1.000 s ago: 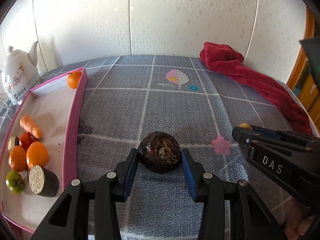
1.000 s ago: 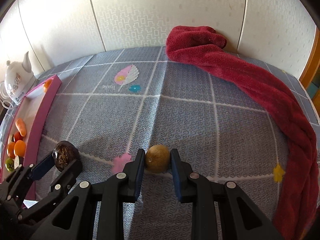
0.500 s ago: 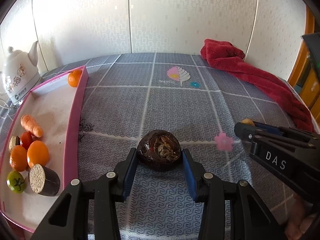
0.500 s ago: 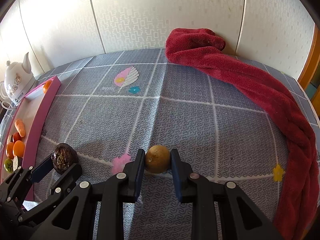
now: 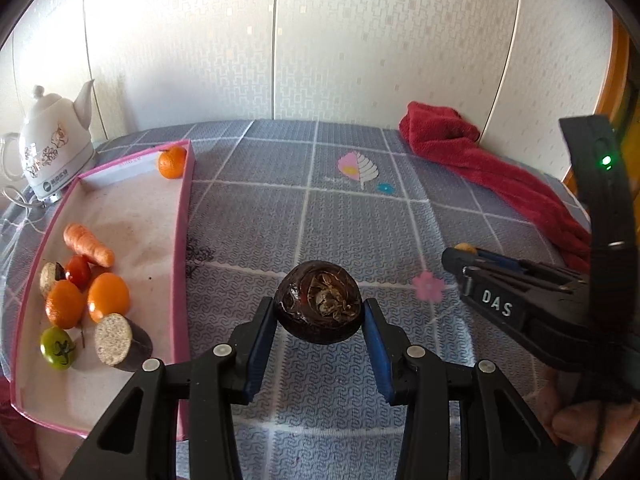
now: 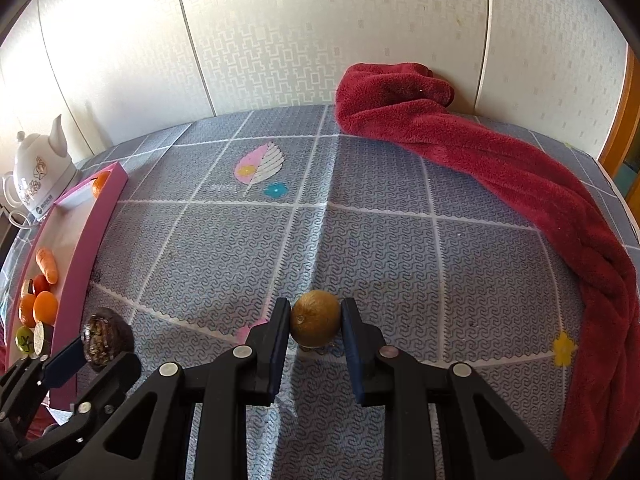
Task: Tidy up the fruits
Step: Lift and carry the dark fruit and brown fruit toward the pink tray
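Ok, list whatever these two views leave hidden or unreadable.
- Underside of the dark fruit and brown fruit: hidden by their own bulk, so table contact is unclear.
- Brown fruit, left view: the right tool covers nearly all of it.
- Pink tray, right view: the left tool hides its near end.
- Kettle label: too small.
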A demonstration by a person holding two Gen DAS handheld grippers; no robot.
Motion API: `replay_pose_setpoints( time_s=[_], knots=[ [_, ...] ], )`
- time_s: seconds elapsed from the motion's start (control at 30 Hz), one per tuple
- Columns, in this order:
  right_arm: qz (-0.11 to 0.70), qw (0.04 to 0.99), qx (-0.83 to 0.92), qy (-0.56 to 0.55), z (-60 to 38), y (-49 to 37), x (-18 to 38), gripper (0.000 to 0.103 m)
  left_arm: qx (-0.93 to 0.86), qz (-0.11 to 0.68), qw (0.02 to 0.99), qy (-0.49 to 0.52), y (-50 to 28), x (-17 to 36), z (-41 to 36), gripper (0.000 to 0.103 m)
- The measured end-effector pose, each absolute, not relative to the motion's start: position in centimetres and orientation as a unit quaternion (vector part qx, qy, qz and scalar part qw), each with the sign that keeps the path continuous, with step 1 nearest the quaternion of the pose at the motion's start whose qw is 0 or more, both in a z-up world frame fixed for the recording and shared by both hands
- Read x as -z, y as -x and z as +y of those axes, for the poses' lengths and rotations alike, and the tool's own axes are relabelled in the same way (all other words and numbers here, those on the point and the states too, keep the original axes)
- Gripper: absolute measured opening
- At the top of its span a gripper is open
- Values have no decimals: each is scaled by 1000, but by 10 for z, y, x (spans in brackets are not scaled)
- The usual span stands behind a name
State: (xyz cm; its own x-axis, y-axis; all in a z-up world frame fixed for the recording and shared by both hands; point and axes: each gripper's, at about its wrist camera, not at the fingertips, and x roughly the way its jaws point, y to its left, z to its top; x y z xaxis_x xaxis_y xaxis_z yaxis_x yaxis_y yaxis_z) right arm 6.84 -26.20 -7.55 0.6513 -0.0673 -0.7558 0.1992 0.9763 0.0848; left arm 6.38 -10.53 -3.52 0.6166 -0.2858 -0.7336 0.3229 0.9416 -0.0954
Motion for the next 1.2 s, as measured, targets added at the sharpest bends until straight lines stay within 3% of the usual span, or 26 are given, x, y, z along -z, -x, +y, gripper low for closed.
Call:
replay_pose_setpoints(
  time_s=[0.37,1.2],
  knots=[
    [393,915,42,-77,-250,-64,67,26,127,368,921,15,-59,1,-53,44],
    [392,908,-143,-40,-112,-71,36,26,29,358,930,80,-67,6,54,44]
  ],
)
